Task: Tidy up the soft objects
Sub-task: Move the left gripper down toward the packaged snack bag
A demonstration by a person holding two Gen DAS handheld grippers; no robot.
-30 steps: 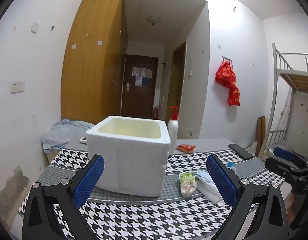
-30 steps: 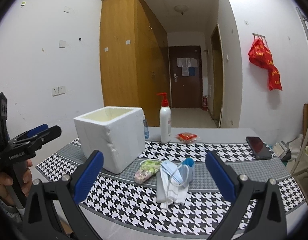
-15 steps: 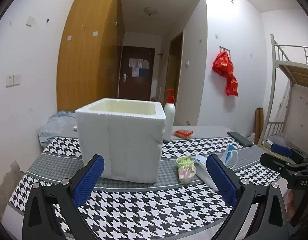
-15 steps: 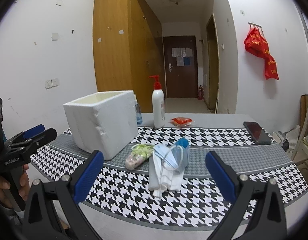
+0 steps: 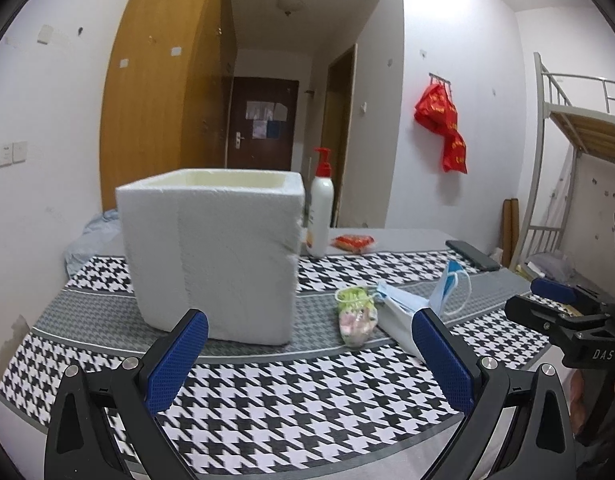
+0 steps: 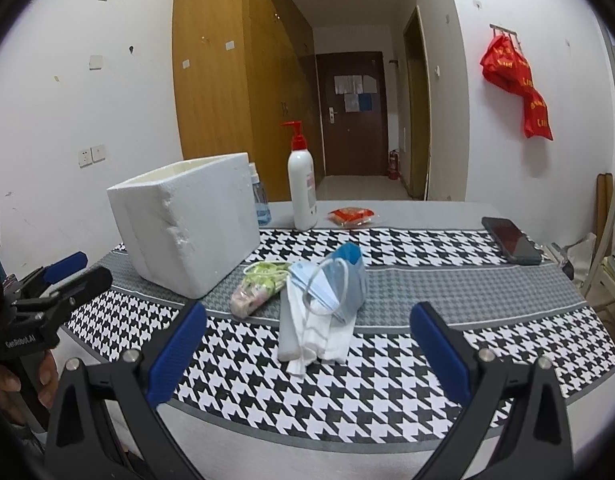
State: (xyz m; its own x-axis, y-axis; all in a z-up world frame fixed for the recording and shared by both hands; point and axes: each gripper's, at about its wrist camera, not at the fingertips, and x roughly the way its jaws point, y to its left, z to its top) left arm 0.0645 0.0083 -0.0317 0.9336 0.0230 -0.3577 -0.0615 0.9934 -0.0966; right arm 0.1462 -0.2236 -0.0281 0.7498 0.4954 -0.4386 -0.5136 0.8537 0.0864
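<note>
A white foam box (image 5: 211, 256) stands open-topped on the houndstooth table cloth (image 5: 267, 392); it also shows in the right wrist view (image 6: 187, 228). To its right lie a small green and pink pouch (image 6: 257, 288), blue face masks (image 6: 339, 284) and folded white cloths (image 6: 311, 332). The pouch (image 5: 355, 312) and masks (image 5: 423, 300) show in the left wrist view too. My left gripper (image 5: 307, 360) is open and empty in front of the box. My right gripper (image 6: 307, 356) is open and empty, just short of the white cloths.
A white pump bottle with a red top (image 6: 302, 184), a small blue bottle (image 6: 261, 200), a red packet (image 6: 351, 216) and a black phone (image 6: 511, 240) sit toward the table's back and right. A metal bunk bed (image 5: 579, 152) stands at the right.
Both grippers have dropped lower and moved closer to the table; the box and the soft objects look nearer. Nothing on the table has moved.
</note>
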